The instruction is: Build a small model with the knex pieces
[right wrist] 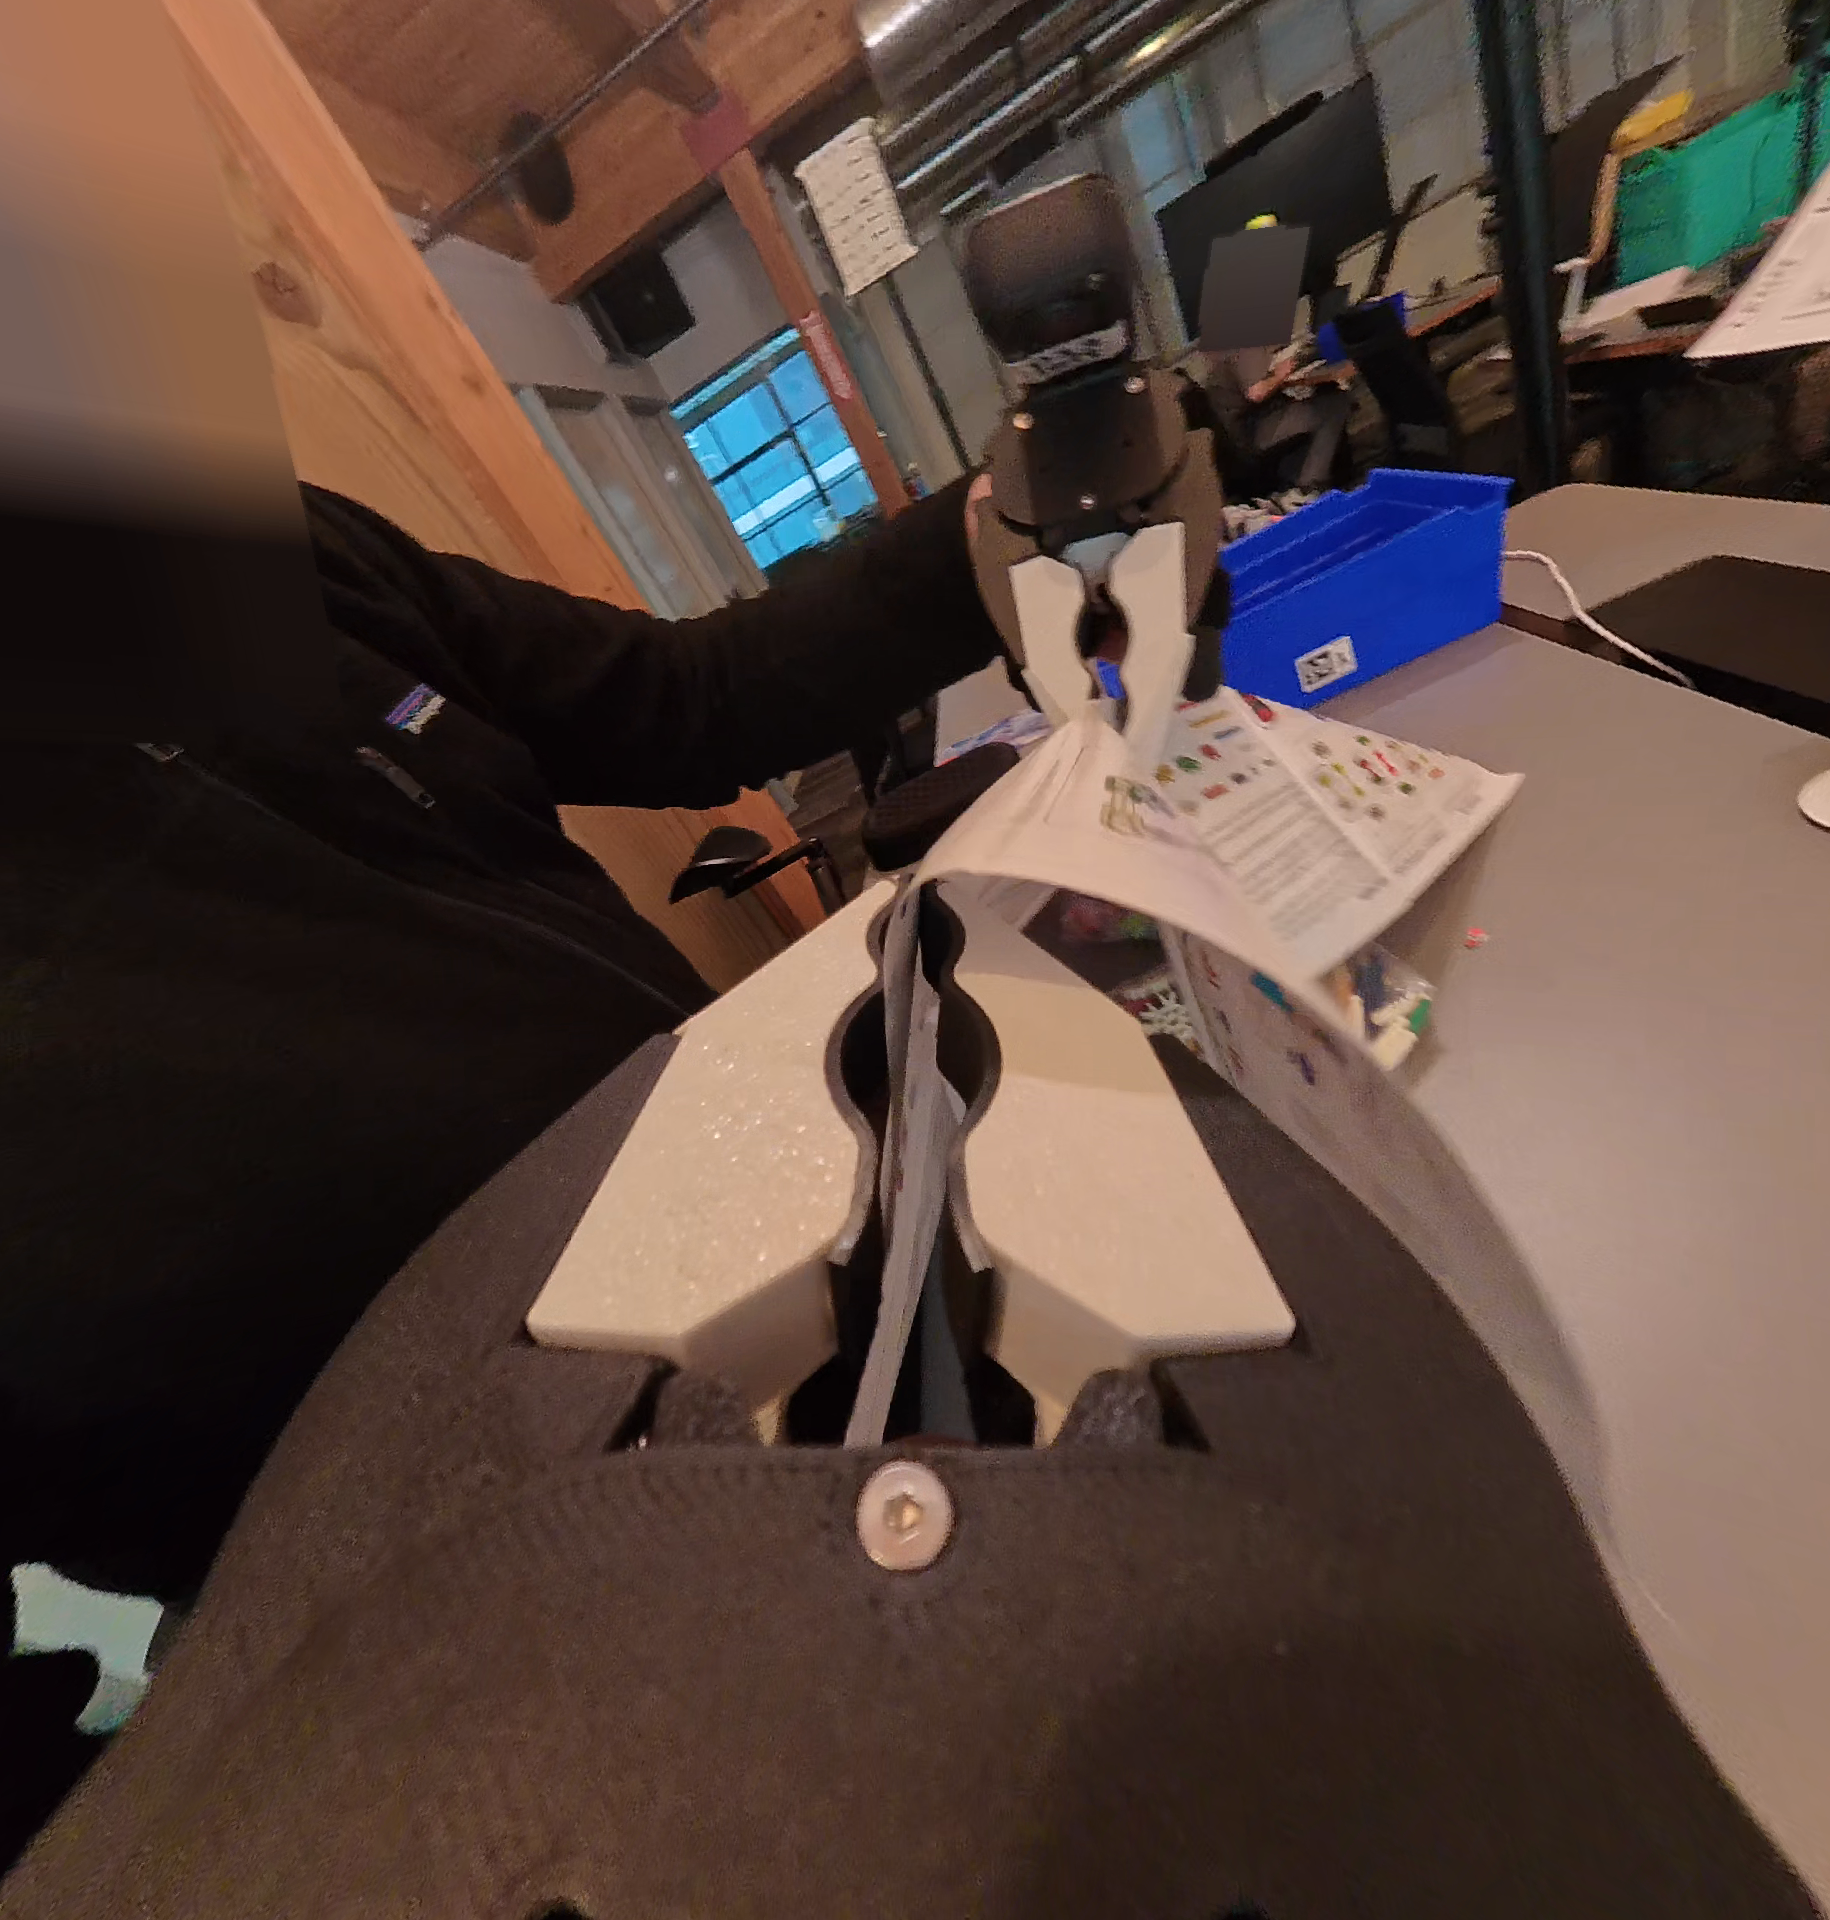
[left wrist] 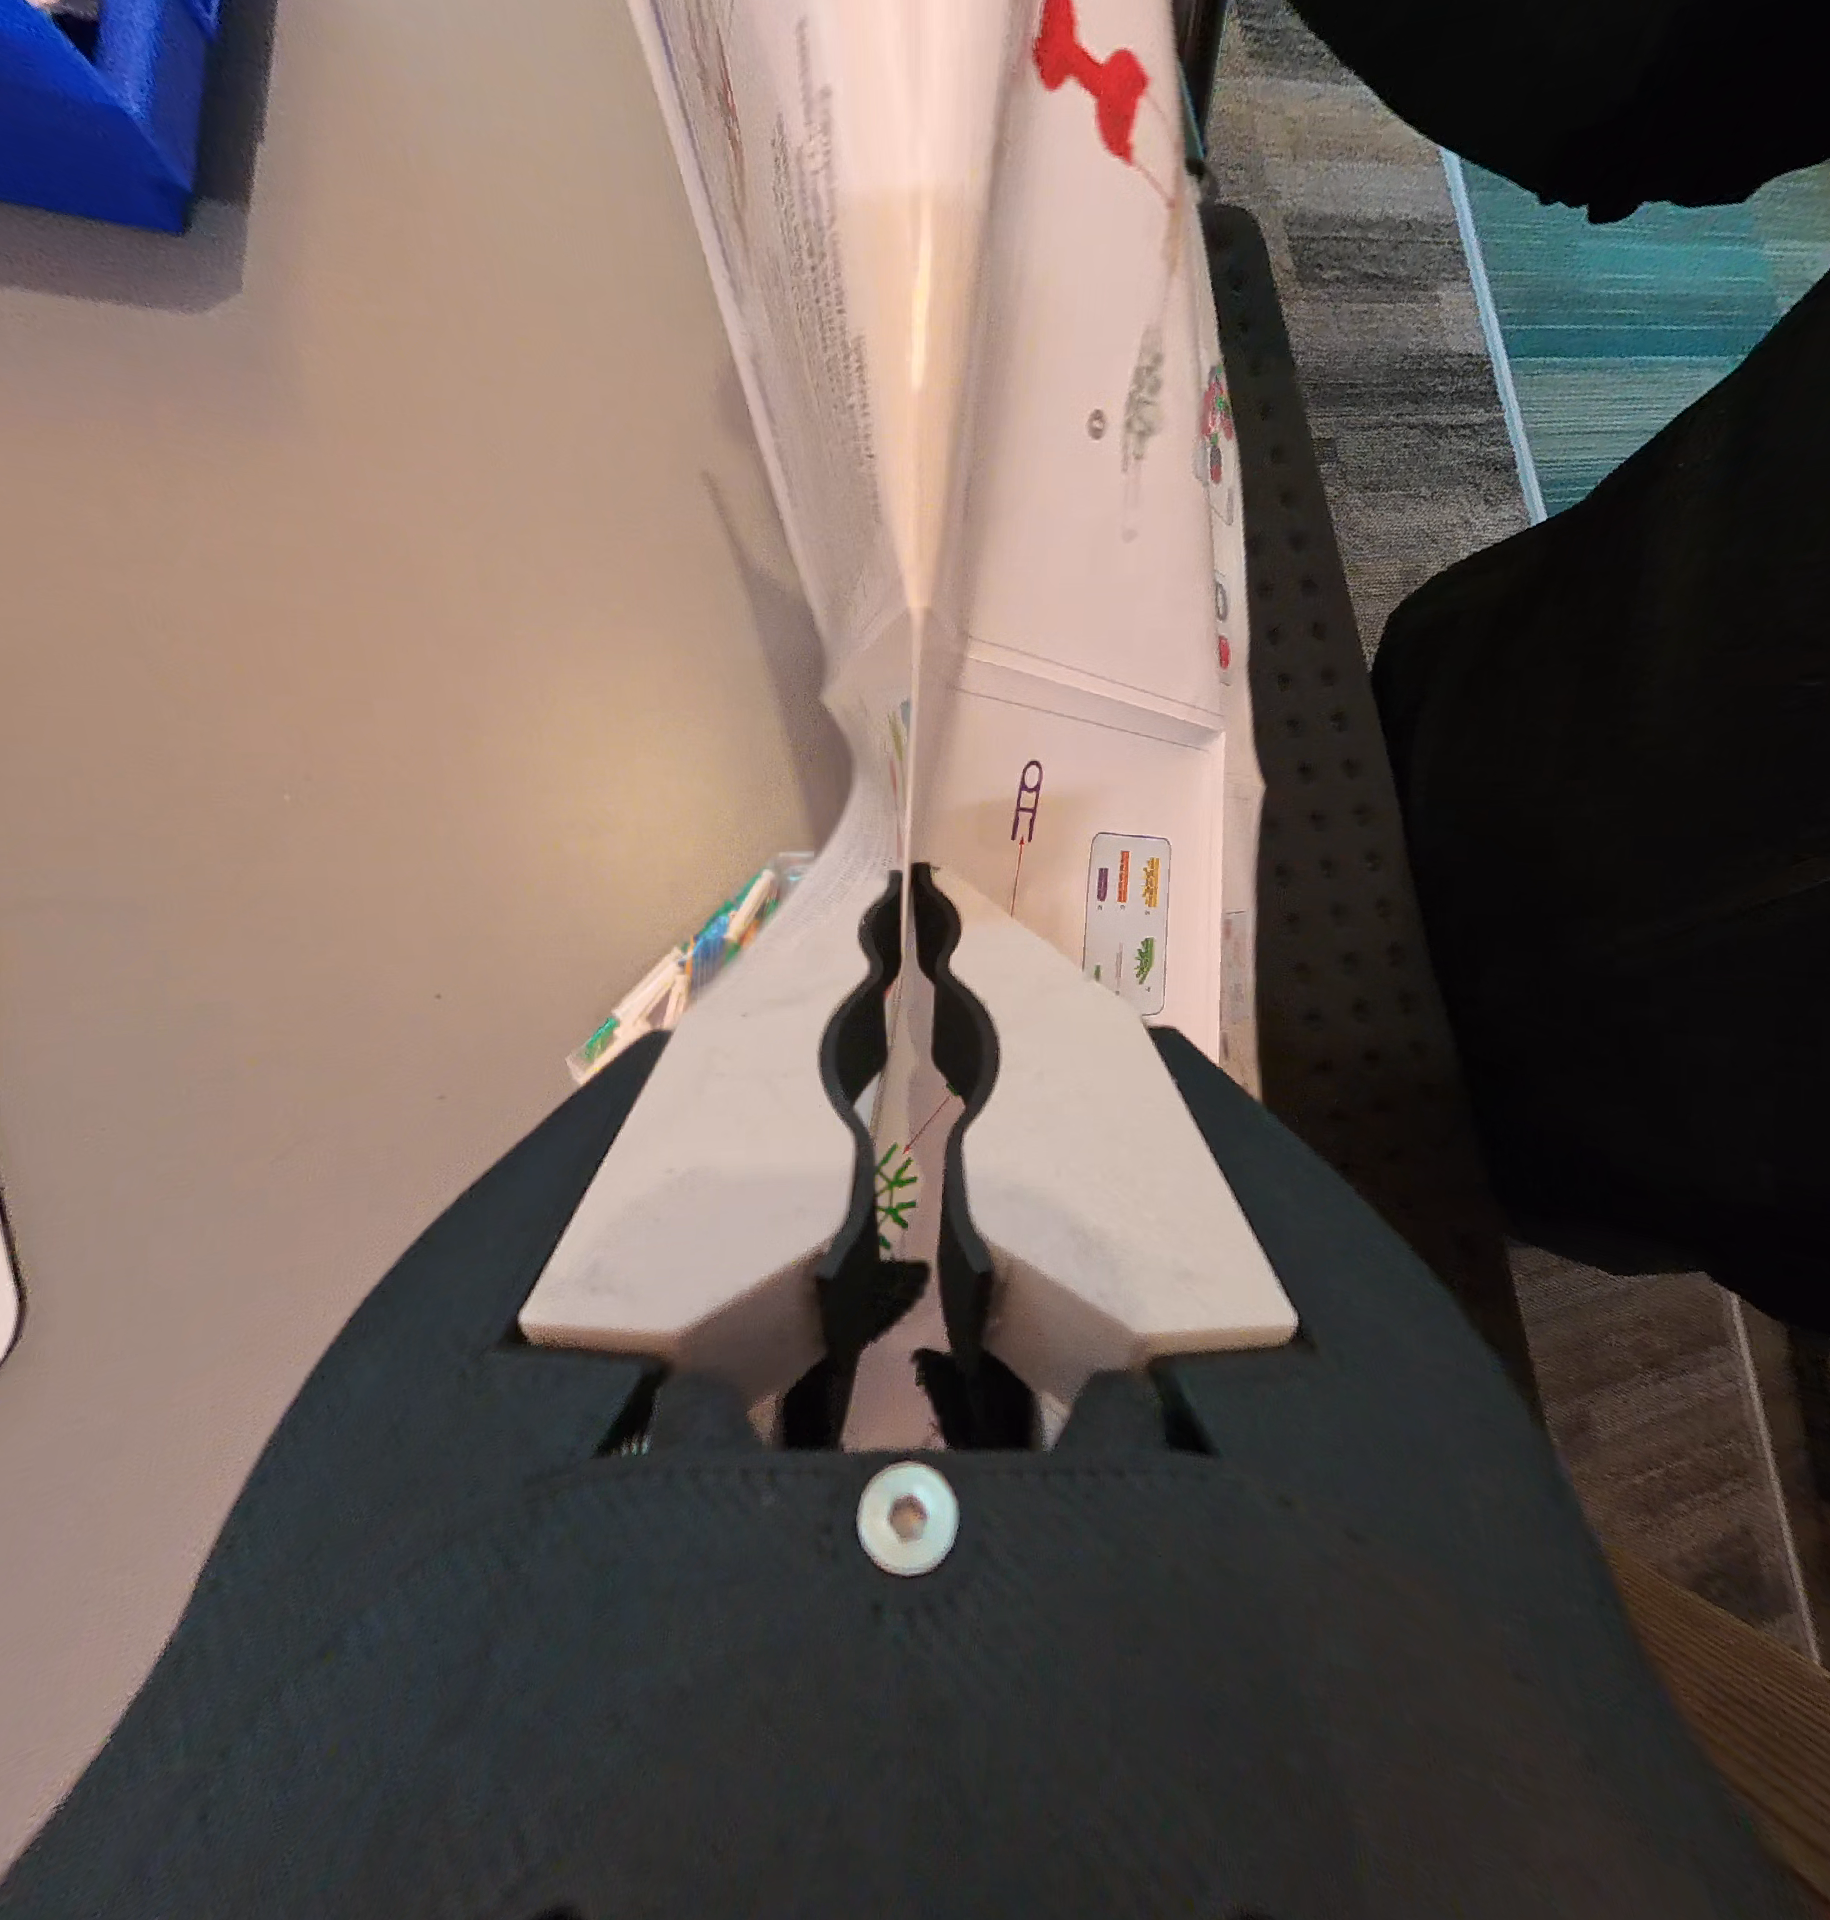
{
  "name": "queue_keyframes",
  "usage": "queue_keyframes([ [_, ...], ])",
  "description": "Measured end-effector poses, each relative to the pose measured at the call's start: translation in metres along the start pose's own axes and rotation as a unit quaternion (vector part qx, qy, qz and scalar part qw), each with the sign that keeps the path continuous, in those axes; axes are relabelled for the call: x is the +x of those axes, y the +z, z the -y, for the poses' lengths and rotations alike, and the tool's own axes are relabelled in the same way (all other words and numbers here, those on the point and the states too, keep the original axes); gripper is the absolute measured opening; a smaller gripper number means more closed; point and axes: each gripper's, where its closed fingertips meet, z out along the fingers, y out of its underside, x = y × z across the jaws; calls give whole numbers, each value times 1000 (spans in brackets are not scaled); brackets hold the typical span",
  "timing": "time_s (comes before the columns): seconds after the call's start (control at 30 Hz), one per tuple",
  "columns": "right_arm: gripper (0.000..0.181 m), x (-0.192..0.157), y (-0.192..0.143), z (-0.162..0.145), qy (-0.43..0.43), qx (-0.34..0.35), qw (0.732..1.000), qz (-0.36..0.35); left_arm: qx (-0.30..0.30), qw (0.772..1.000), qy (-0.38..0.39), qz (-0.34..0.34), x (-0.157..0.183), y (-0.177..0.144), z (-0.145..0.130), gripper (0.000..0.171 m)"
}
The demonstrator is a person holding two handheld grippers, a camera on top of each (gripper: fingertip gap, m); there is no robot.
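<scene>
A white printed instruction sheet (right wrist: pixel 1285 831) with small coloured pictures is held up over the grey table (right wrist: pixel 1669 935), arched between both grippers. My right gripper (right wrist: pixel 916 914) is shut on one edge of it, and the paper runs back between its pads. My left gripper (left wrist: pixel 911 883) is shut on another edge, with the sheet (left wrist: pixel 1087 312) seen edge-on and stretching away ahead. The right wrist view also shows the left gripper (right wrist: pixel 1108 727) farther off, pinching the sheet's raised far edge, held by a person in a black sleeve (right wrist: pixel 682 665).
A clear bag of small coloured plastic pieces (right wrist: pixel 1389 1008) lies on the table under the sheet; it also shows in the left wrist view (left wrist: pixel 682 966). A blue bin (right wrist: pixel 1358 582) stands at the table's far side. A black perforated chair armrest (left wrist: pixel 1306 727) is beside the table edge. One gripper's finger ends stand about 15 centimeters off the other's.
</scene>
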Motion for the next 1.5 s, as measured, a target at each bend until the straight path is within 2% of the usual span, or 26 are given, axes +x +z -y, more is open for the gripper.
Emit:
queue_keyframes([
  [0.03, 1, 8, -3, -2, 7, -3, 1000, -23, -6, 1000, -7, 1, -1, -1, -2, 0],
  [0.1, 22, 19, -11, -7, 8, -13, 997, -69, -24, 1000, -19, 5, -3, -2, -7, 0],
  [0.17, 34, 23, -20, -9, -9, -26, 993, -112, -30, 999, -18, 4, -2, -2, -9, 0],
  [0.27, 61, 27, -30, -2, -79, -57, 976, -196, -33, 999, -13, 1, 3, -4, -7, 0],
  [0.33, 77, 25, -26, 2, -140, -99, 959, -227, -40, 999, -3, 4, 5, -4, -5, 0],
  [0.43, 93, 29, -22, 5, -211, -174, 930, -247, -58, 998, 21, 9, 8, -5, -3, 0],
  [0.47, 94, 31, -25, 8, -219, -187, 924, -253, -56, 998, 23, 7, 10, -6, -1, 0],
  [0.57, 97, 23, -32, 26, -246, -181, 919, -249, -56, 998, 30, -3, 19, -6, 4, 0],
  [0.63, 96, 19, -26, 21, -261, -213, 913, -230, -62, 997, 32, -12, 24, -4, 6, 0],
  [0.73, 90, 28, -18, -4, -247, -284, 905, -200, -64, 997, 36, -18, 26, -2, 8, 0],
  [0.8, 73, 31, -16, -25, -198, -316, 914, -161, -66, 997, 37, -20, 25, -1, 7, 0],
  [0.9, 41, 29, -14, -39, -142, -318, 931, -108, -65, 997, 40, -24, 26, -1, 7, 0],
  [0.97, 19, 27, -14, -42, -130, -316, 935, -95, -61, 997, 40, -29, 28, -2, 8, 0],
  [1.07, 0, 24, -13, -40, -116, -300, 943, -87, -52, 998, 36, -29, 26, -4, 10, 0],
  [1.17, 0, 25, -12, -39, -106, -296, 944, -96, -51, 998, 31, -24, 21, -5, 10, 0],
  [1.27, 0, 25, -12, -37, -106, -300, 943, -100, -37, 999, 25, -23, 19, -3, 20, 29],
  [1.33, 0, 24, -11, -36, -107, -305, 941, -102, -36, 999, 31, -17, 18, 0, 29, 36],
  [1.4, 0, 23, -9, -36, -114, -310, 939, -101, -35, 999, 34, -21, 18, 3, 38, 29],
  [1.43, 0, 23, -9, -35, -115, -312, 937, -102, -41, 999, 33, -12, 14, 5, 40, 17],
  [1.5, 1, 25, -10, -33, -116, -313, 936, -115, -50, 998, 29, -12, 12, 7, 40, 7],
])
